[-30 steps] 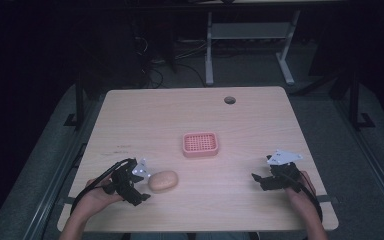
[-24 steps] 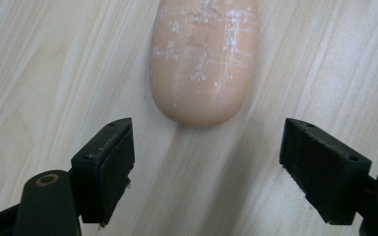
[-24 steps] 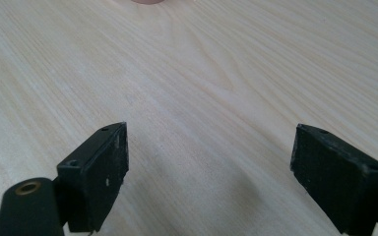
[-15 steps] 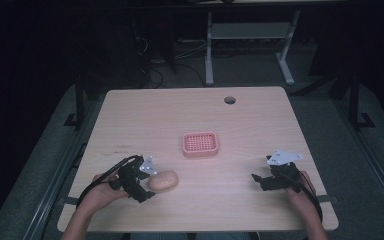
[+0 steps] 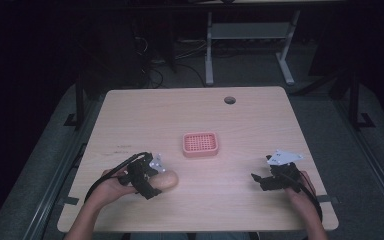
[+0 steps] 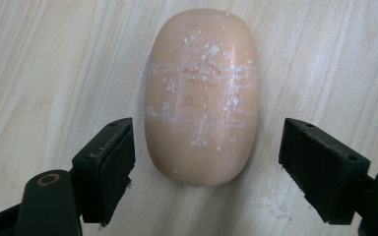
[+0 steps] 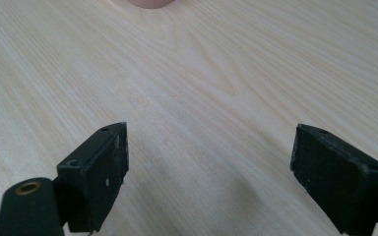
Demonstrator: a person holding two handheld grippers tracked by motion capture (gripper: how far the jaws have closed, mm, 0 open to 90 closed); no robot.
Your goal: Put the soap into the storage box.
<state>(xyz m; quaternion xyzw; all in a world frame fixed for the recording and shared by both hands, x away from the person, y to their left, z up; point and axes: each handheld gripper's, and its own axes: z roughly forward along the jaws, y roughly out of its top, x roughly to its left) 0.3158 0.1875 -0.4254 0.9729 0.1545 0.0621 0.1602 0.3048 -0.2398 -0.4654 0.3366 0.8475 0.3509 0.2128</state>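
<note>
- Soap bar (image 6: pixel 202 96) lies flat on the surface (image 5: pixel 240 120), near front-left, just ahead of the left tool (image 5: pixel 147 180).
- Left tool released: jaws apart, straddling the bar's near end, not touching it.
- Bar's long axis runs straight away from the left tool, along its reach; jaws would close across the short width.
- Right tool (image 5: pixel 266 181) released, empty, well apart from the bar.
- Pink tray (image 5: pixel 200 145) sits mid-surface, beyond the bar.

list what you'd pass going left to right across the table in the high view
left claw → soap bar → pink soap dish → round hole in the table top → right claw
</note>
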